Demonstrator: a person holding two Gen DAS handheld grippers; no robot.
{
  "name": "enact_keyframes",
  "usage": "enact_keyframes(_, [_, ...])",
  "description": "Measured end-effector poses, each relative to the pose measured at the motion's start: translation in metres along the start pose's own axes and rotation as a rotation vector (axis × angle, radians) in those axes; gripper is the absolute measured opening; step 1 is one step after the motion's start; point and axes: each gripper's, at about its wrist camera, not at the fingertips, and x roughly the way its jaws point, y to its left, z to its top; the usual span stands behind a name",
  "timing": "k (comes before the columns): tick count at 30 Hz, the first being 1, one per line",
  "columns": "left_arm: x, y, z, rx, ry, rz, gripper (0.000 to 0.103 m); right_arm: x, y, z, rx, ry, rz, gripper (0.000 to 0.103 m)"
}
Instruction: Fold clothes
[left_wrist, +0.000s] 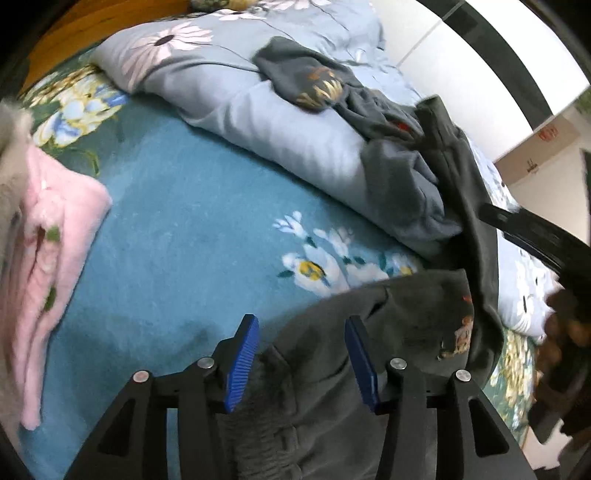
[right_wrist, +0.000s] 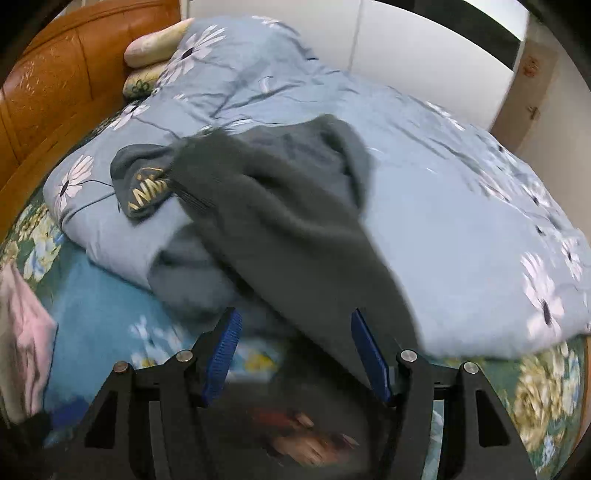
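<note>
While both the left gripper (left_wrist: 301, 363) and right gripper (right_wrist: 295, 356) stand open over the dark grey garment (left_wrist: 369, 332) draped from quilt (right_wrist: 443, 229) onto bedsheet (left_wrist: 177, 236), each should pinch an opposite edge before spreading it flat.

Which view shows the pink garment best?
The left wrist view. There the pink garment lies along the left edge on the teal floral sheet, with its folds and small green marks visible. The right wrist view catches only a blurred pink sliver at its left edge.
</note>
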Motion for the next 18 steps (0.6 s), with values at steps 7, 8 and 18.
enact_keyframes(7, [0.004,0.001,0.001,0.018,0.013,-0.006,0.055,0.039,0.033,0.024,-0.147,0.041,-0.149,0.030])
enact_keyframes(8, [0.004,0.000,0.001,0.028,0.012,-0.004,0.055,0.040,0.029,0.024,-0.141,0.051,-0.157,0.015])
enact_keyframes(18, [0.002,-0.002,-0.001,0.035,0.009,0.003,0.055,-0.064,-0.130,0.022,0.222,-0.119,-0.108,0.004])
